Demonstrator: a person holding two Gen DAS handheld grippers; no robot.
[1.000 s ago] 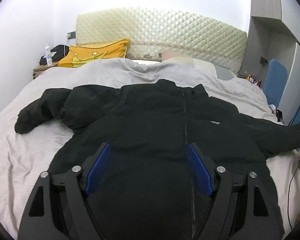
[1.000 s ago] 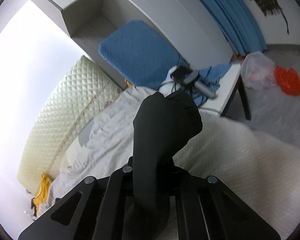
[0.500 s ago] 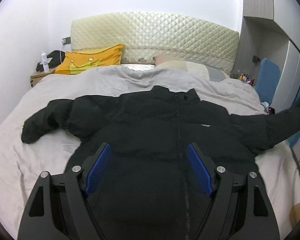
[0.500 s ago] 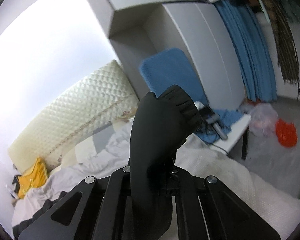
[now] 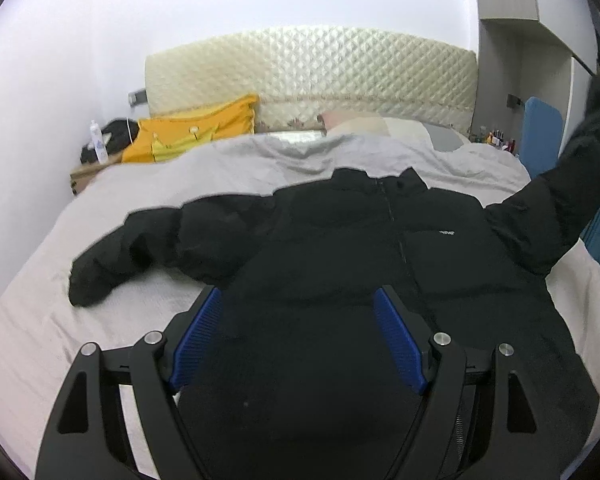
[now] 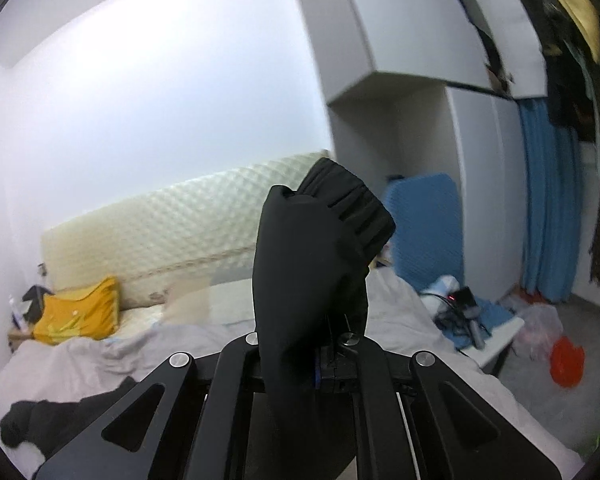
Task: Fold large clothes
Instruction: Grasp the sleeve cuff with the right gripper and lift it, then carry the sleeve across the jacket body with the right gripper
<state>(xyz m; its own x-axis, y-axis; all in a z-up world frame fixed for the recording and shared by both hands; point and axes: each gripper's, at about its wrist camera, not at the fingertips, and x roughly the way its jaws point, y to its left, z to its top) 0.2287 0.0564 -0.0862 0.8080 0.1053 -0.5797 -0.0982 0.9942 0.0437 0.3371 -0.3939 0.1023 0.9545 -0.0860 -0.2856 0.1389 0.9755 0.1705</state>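
Note:
A black puffer jacket [image 5: 340, 248] lies front up on the grey bed [image 5: 60, 320], collar toward the headboard. Its left sleeve [image 5: 112, 256] rests flat on the sheet. Its right sleeve [image 5: 556, 196] is lifted off the bed toward the upper right. My left gripper [image 5: 300, 320] is open and empty, hovering over the jacket's lower body. My right gripper [image 6: 320, 356] is shut on the right sleeve's cuff [image 6: 324, 240], which stands up between the fingers and hides the fingertips. The far sleeve also shows in the right wrist view [image 6: 32, 424].
A quilted cream headboard [image 5: 312, 68] and a yellow pillow [image 5: 188, 132] are at the bed's far end. A nightstand with a bottle [image 5: 98, 140] is far left. A blue chair [image 6: 424, 224], a white side table [image 6: 496, 340] with gadgets and white wardrobes stand on the right.
My right gripper has raised the sleeve cuff well above the bed and turned toward the headboard. My left gripper has stayed open over the jacket, tilting up slightly.

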